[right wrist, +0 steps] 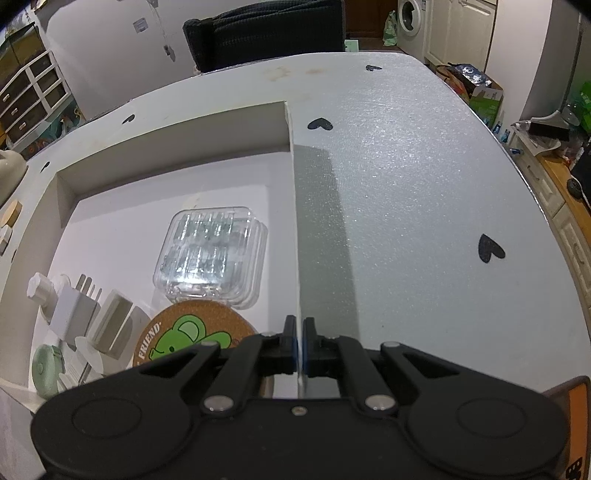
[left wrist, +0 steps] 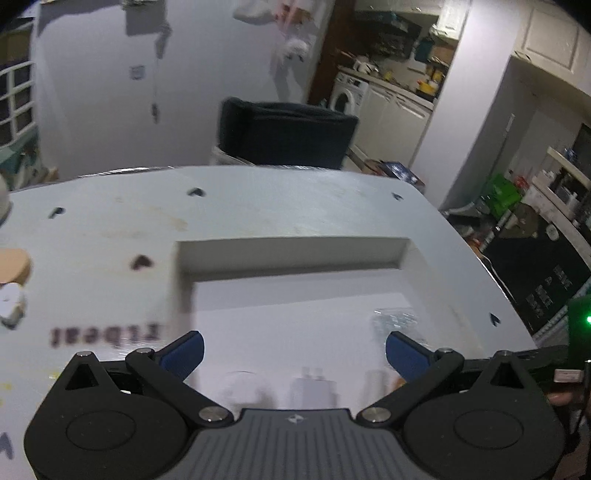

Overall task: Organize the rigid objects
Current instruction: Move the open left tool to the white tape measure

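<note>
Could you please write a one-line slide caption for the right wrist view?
Right gripper clamped on the white box's side wall; plastic case and cork coaster lie inside.

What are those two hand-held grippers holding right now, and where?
The right hand-held gripper pinches the white box by its right side wall; the left hand-held gripper is open, empty.

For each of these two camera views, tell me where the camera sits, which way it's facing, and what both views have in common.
Left wrist: sits behind the left gripper, looking forward and down over the white box; its blue-padded fingers stand wide apart, empty.
Right wrist: sits behind the right gripper, looking along the box's right wall; its fingers are closed on that wall.
Shared: the box, the clear plastic case inside it, the heart-marked tabletop, the dark chair.
</note>
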Action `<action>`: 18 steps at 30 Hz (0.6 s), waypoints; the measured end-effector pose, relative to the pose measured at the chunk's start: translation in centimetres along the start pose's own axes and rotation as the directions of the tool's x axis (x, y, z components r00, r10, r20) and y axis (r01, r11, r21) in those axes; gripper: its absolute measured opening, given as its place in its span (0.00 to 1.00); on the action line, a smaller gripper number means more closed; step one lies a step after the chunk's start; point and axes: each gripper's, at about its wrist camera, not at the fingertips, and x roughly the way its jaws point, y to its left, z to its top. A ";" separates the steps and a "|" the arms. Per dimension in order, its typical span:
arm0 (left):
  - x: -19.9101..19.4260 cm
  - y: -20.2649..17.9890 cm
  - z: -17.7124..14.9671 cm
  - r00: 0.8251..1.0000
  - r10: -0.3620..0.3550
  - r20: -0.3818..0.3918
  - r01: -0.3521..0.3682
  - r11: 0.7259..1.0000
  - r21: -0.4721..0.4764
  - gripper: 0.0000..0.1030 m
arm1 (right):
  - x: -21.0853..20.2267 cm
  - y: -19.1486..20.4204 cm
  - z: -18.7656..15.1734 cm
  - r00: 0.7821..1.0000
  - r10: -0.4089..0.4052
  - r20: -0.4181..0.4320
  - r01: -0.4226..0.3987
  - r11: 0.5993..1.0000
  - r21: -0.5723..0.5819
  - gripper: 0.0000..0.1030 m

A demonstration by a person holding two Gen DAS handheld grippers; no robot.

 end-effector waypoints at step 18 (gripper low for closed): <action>-0.4 13.9 -2.7 0.976 0.205 0.068 -0.199 0.976 -0.091 1.00 | -0.1 -0.1 0.0 1.000 0.003 0.004 -0.003 1.000 0.012 0.05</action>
